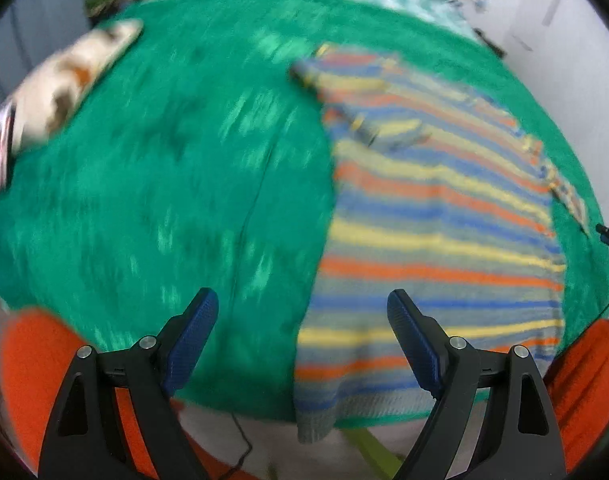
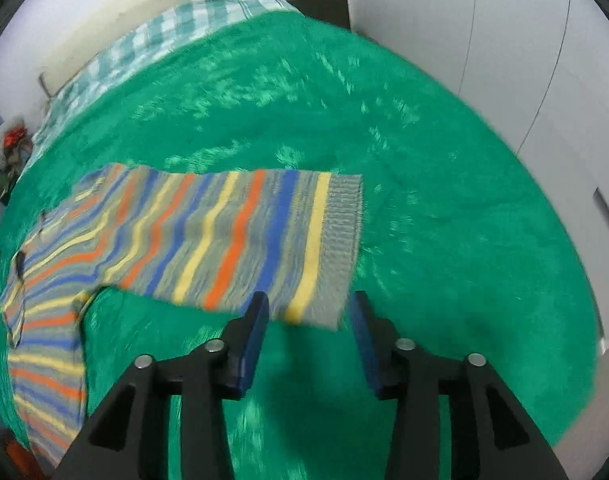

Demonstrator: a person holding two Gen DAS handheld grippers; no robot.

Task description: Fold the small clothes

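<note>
i see a bed under a fuzzy green blanket (image 2: 444,160), white walls beyond. the striped sweater (image 1: 436,216) lies flat on it, ahead of my left fingers (image 1: 304,340), which are spread wide and empty. my right fingers (image 2: 308,336) are released, the sleeve cuff (image 2: 340,232) just beyond their tips. a checked sheet (image 2: 176,24) lies farther off.

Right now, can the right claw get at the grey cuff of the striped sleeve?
Probably yes. The right claw is open just short of the grey cuff of the striped sweater, which lies flat on the green blanket. Nothing lies between them.
</note>
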